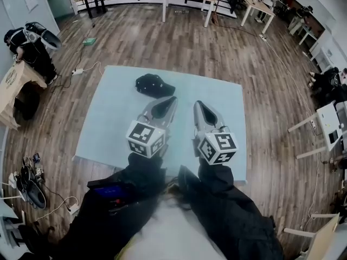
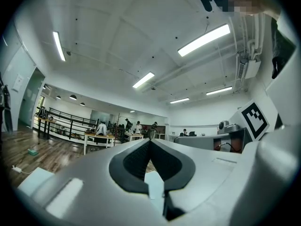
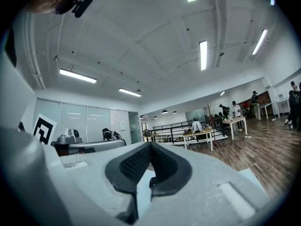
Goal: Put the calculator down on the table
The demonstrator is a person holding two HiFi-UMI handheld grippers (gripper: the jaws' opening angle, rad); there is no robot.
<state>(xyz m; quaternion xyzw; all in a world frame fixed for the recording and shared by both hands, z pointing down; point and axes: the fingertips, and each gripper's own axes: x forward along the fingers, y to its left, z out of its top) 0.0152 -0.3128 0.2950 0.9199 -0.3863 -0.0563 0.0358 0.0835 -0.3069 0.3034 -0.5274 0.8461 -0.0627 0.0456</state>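
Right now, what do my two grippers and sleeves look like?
Both the left gripper and right gripper are pale grey with black ribbed pads. Each carries a white cube printed with black square markers. The sleeves are dark.

The black calculator (image 1: pixel 154 85) lies far-centre on the tabletop (image 1: pixel 103 129), the one obstacle there; open surface spreads to its left, right and near side.
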